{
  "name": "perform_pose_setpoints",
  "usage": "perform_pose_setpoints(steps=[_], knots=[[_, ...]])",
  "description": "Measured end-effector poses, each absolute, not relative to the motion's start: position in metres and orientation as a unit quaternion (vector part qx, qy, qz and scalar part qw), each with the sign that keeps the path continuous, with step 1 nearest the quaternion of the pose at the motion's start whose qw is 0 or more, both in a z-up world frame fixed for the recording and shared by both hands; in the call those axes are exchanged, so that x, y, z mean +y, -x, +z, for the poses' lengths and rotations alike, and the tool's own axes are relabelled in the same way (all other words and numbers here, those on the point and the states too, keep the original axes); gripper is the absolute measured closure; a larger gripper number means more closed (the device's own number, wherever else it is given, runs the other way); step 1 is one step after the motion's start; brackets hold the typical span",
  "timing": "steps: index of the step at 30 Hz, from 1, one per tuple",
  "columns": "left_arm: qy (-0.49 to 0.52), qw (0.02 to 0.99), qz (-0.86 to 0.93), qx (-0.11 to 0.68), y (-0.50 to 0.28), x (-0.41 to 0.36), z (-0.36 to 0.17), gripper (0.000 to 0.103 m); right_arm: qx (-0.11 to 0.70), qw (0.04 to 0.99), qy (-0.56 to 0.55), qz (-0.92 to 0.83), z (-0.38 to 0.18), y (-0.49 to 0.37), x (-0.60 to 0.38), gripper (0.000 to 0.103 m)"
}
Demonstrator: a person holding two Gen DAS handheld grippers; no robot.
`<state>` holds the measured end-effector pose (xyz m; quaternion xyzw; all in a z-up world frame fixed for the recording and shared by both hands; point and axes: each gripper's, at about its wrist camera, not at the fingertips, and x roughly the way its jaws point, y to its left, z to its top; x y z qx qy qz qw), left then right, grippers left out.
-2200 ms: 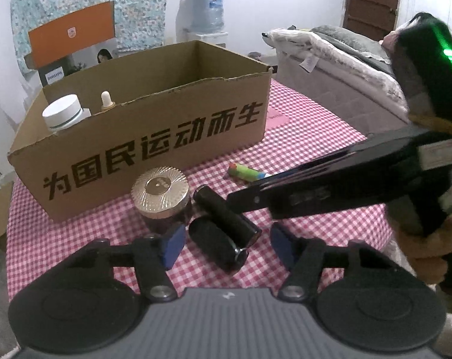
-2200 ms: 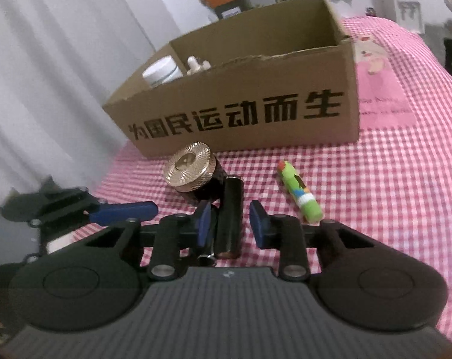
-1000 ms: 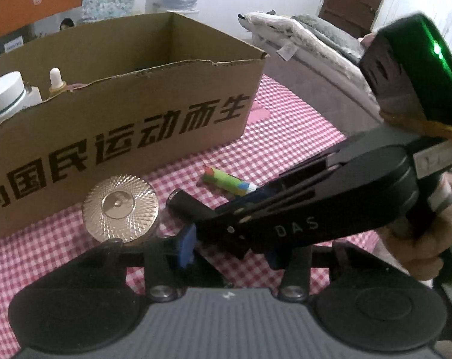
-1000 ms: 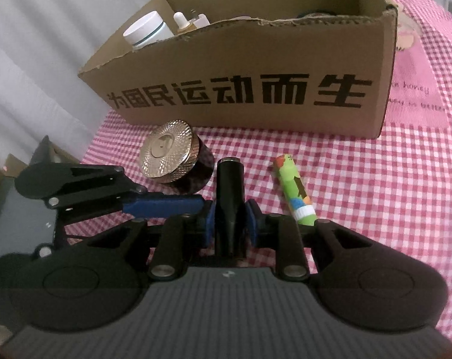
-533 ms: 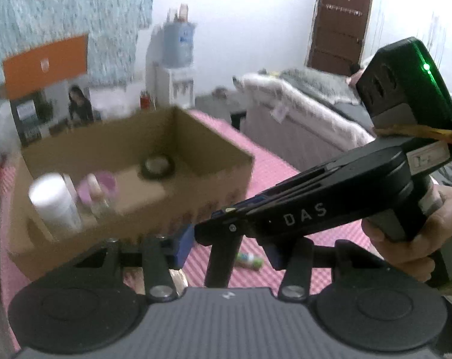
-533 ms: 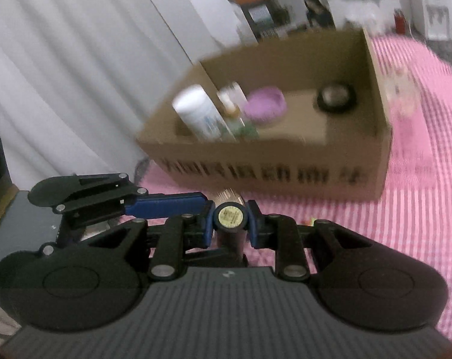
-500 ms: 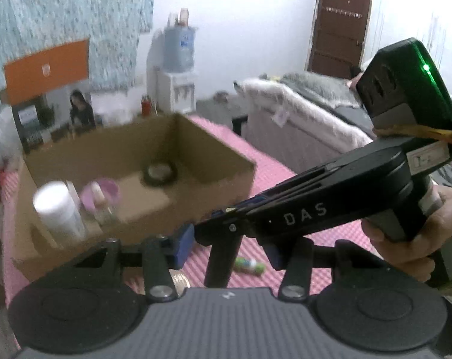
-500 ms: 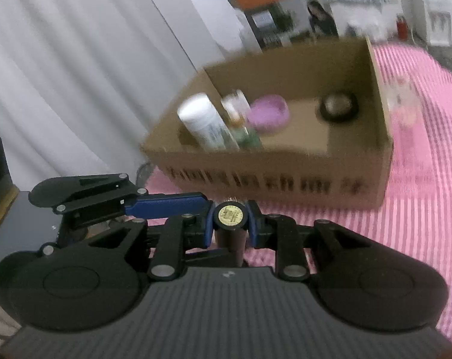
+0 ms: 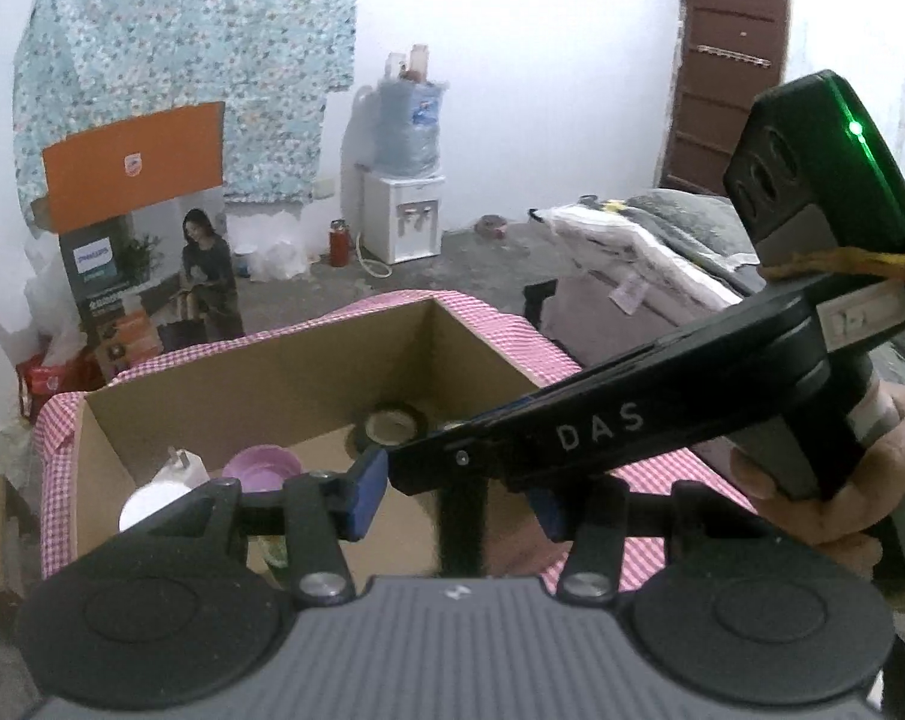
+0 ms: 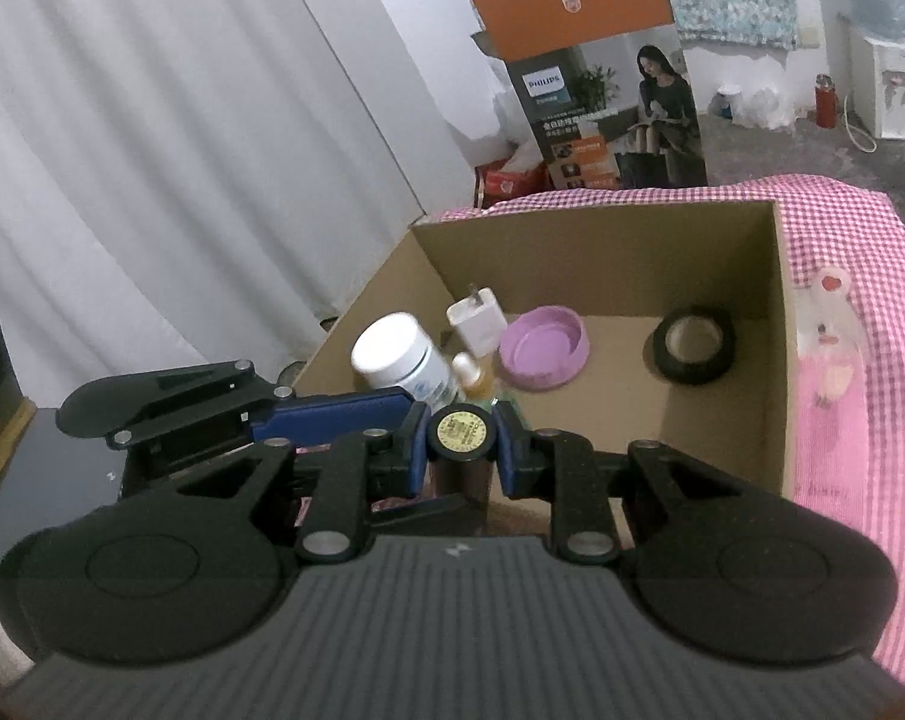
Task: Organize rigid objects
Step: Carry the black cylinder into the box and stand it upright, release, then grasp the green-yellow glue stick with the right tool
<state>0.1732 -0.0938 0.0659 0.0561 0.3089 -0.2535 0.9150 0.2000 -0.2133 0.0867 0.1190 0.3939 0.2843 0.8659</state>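
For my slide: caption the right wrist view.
Right gripper holds a black tube above the box.

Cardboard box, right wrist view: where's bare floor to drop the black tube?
Bare cardboard box floor lies between the purple dish and the black tape roll, and in front of both, toward the near wall. The left end is crowded: white bottle, charger plug and dropper bottle stand bunched together.
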Motion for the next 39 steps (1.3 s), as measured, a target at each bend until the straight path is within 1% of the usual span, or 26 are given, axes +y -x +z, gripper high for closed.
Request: perform_pose_setpoints(steps=[6,10,16,19,20,21,27,30,33,36,37,39], knots=[[-0.026,0.906,-0.248,0.341,-0.217,-0.09,0.058,0.053,0.442,0.841,-0.132,0.283,0.072,-0.265,-0.211,0.082],[-0.022,0.906,-0.246,0.344,-0.224,-0.085,0.055,0.053,0.477,0.824,-0.127,0.28,0.054,-0.299,-0.206,0.082],[-0.016,0.905,-0.243,0.349,-0.22,-0.076,0.052,0.052,0.521,0.811,-0.067,0.256,0.021,-0.338,-0.189,0.082],[-0.013,0.906,-0.245,0.345,-0.214,-0.072,0.054,0.052,0.532,0.81,-0.045,0.243,0.012,-0.356,-0.182,0.085],[-0.012,0.906,-0.246,0.344,-0.214,-0.07,0.054,0.052,0.534,0.809,-0.043,0.242,0.009,-0.361,-0.181,0.09],[-0.011,0.906,-0.247,0.342,-0.211,-0.069,0.055,0.052,0.536,0.808,-0.041,0.24,0.008,-0.367,-0.179,0.09],[-0.009,0.91,-0.247,0.333,-0.202,-0.062,0.054,0.05,0.532,0.817,-0.027,0.22,0.003,-0.394,-0.168,0.09],[-0.01,0.911,-0.243,0.333,-0.195,-0.06,0.053,0.05,0.525,0.821,-0.045,0.219,0.005,-0.399,-0.171,0.088],[-0.008,0.911,-0.247,0.33,-0.184,-0.059,0.053,0.049,0.512,0.827,-0.064,0.224,0.013,-0.393,-0.179,0.088],[-0.01,0.912,-0.25,0.324,-0.175,-0.057,0.055,0.046,0.494,0.835,-0.072,0.231,0.03,-0.375,-0.188,0.088],[-0.011,0.913,-0.25,0.323,-0.173,-0.056,0.056,0.046,0.487,0.838,-0.076,0.233,0.036,-0.368,-0.191,0.087],[-0.012,0.914,-0.251,0.32,-0.166,-0.055,0.057,0.044,0.474,0.844,-0.086,0.236,0.049,-0.352,-0.198,0.08]])
